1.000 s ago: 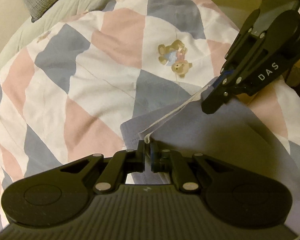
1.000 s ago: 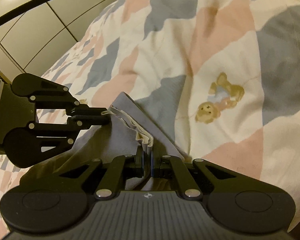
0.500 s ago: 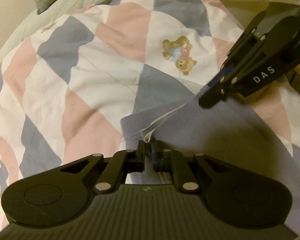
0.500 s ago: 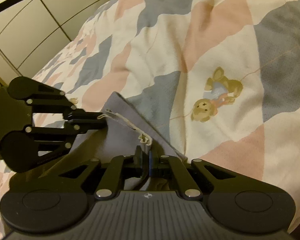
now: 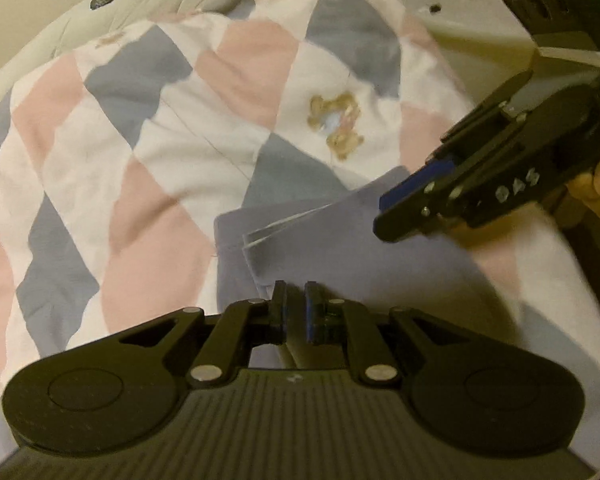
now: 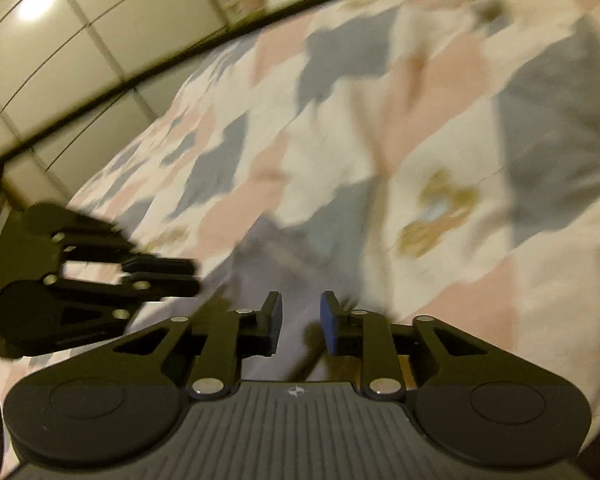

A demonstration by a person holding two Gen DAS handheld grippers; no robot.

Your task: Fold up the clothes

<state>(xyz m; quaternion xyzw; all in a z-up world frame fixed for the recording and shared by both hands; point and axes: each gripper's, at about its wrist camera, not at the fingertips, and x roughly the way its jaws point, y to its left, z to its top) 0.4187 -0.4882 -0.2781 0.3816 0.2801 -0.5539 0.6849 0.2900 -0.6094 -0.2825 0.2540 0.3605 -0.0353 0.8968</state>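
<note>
Right gripper (image 6: 300, 316) is opening its jaws, and nothing sits between them now. Just under and ahead of it lies the cloth (image 5: 340, 256), a grey-blue piece folded over on itself, its top edge set a little back from the bottom one. Left gripper (image 5: 295, 308) is right at the near edge of the cloth. Its jaws have only a thin gap, and no cloth seems pinched there, though it is hard to be sure. To its right, the right gripper hangs over the far corner of the cloth.

Farther off spreads the quilt (image 5: 148, 152), with a bear (image 5: 336, 128) on it.

One fold looks done and laid down. The cloth is still wide, so I think more folds are left.
</note>
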